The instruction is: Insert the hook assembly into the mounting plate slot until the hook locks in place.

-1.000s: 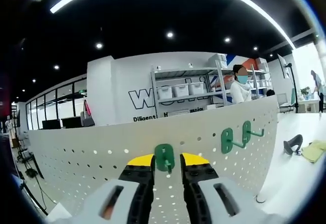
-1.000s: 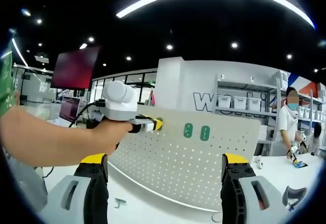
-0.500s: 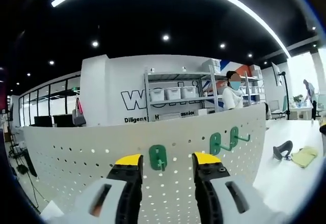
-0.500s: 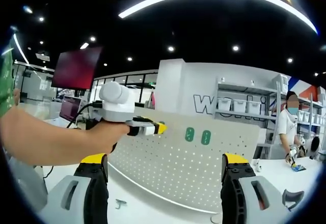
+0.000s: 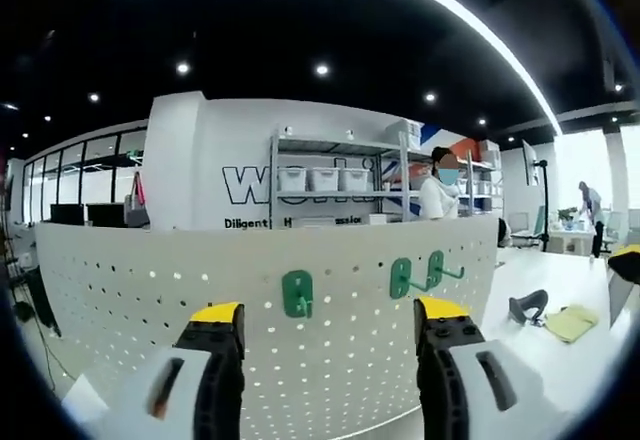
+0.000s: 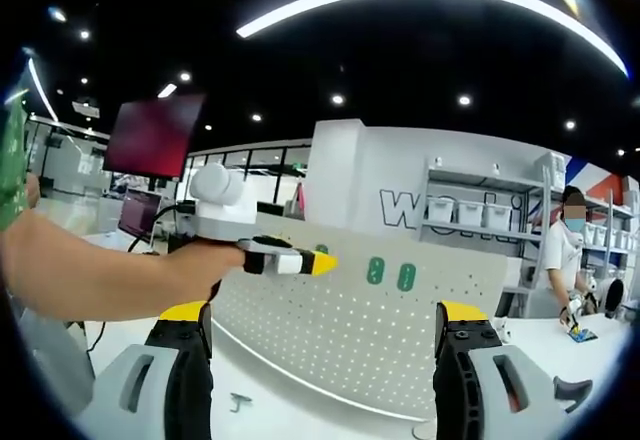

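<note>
Left gripper [image 5: 330,322] wide open, empty, right gripper [image 6: 320,328] likewise, green hook [image 5: 297,293] seated on pegboard [image 5: 130,290], lock unclear

In the left gripper view, the pegboard [image 5: 300,330] stands upright on the tabletop [image 5: 560,360] straight ahead. One hook [image 5: 297,293] sits on it at 12 o'clock between the left gripper [image 5: 330,325] jaws, apart from both. Two more hooks [image 5: 418,273] hang side by side at 2 o'clock. A shelf rack [image 5: 330,190] stands behind the board. In the right gripper view, the left gripper reaches in from 9 o'clock before the board.
</note>
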Demonstrator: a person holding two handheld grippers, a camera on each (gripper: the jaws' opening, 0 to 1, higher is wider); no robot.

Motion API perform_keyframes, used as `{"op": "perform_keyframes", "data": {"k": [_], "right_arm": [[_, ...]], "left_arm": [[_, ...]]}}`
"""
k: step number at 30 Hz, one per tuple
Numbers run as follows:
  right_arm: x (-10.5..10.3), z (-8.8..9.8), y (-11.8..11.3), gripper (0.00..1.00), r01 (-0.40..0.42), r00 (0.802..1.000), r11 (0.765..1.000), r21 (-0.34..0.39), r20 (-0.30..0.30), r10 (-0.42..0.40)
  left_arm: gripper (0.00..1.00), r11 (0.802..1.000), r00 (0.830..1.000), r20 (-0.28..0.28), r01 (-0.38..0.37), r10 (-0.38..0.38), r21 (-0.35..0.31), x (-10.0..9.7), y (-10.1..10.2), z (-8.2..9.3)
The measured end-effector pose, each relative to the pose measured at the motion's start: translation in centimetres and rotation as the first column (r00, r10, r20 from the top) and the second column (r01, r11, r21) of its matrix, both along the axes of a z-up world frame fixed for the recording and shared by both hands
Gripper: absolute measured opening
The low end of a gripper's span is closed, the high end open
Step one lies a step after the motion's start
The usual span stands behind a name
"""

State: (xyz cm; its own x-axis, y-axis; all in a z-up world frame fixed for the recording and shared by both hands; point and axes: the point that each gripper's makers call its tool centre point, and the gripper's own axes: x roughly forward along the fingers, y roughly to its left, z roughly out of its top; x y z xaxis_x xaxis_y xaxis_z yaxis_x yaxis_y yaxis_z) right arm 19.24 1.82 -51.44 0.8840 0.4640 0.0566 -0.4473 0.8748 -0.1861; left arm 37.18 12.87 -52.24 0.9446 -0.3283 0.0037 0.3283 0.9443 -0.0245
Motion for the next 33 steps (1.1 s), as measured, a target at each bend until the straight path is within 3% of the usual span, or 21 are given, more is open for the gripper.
{"op": "perform_keyframes", "data": {"k": [5,20,26,33], "right_arm": [[-0.5,-0.1,0.4,0.94,-0.002,1.0,1.0,0.0,-0.004,0.002],[-2.2,0.2,1.4,0.94,0.009,1.0,1.0,0.027,-0.017,-0.009],[-2.8,0.4,2.5,0.94,0.013,1.0,1.0,0.027,-0.016,-0.013],[-3.4,1.0,3.9,0.94,0.015,1.0,1.0,0.026,-0.009,-0.015]], "left_arm": [[0.8,0.999,0.999,-0.022,0.024,-0.025,-0.024,-0.9,0.4,-0.6],[0.8,0.997,0.995,-0.056,0.077,-0.078,-0.003,-4.6,2.9,-3.3],[0.79,0.994,0.991,-0.088,0.106,-0.105,0.007,-7.0,4.6,-5.3],[0.77,0.991,0.987,-0.092,0.132,-0.134,-0.018,-9.6,6.1,-5.7]]}}
